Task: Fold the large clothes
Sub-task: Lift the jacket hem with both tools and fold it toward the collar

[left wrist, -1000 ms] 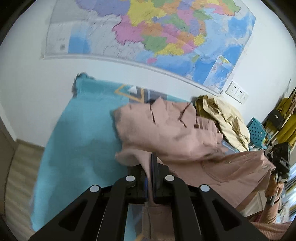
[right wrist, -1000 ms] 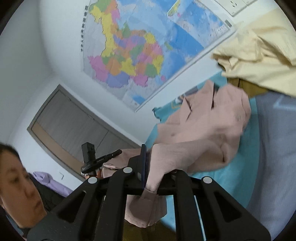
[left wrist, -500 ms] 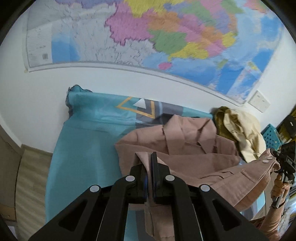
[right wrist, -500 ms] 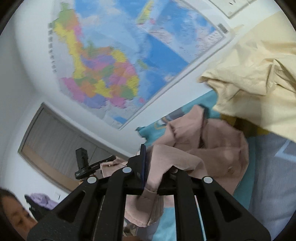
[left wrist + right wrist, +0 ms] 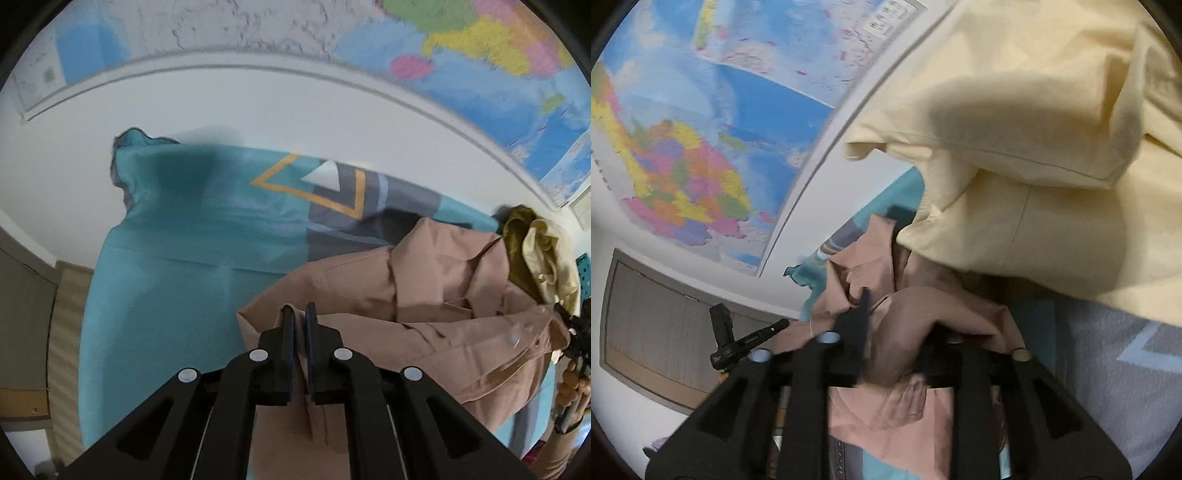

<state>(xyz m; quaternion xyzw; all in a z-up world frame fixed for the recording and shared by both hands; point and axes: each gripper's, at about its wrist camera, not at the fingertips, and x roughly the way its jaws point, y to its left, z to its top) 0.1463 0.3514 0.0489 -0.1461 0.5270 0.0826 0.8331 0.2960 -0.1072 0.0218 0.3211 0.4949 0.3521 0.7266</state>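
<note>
A large pink coat (image 5: 424, 288) lies half folded on the teal bed cover (image 5: 184, 240). My left gripper (image 5: 300, 318) is shut on a fold of the coat's edge, low over the cover, and its jaws are just starting to part. In the right wrist view, the jaws of my right gripper (image 5: 897, 321) are opening. The pink coat (image 5: 923, 314) drapes loosely between them and hides the right finger. The right gripper (image 5: 576, 332) also shows at the left view's right edge, and the left gripper (image 5: 738, 339) at the right view's left.
A cream-yellow garment (image 5: 1034, 147) is heaped close beyond the right gripper, against the wall; it also shows as a cream-yellow heap (image 5: 543, 258) beyond the coat. A map (image 5: 443, 55) hangs on the white wall. A teal basket (image 5: 583, 266) stands at the far right. The bed cover's left half is bare.
Both grippers moved forward and down over the bed, carrying the coat's edge toward its collar. The right jaws have spread apart and its grip on the cloth is loose.
</note>
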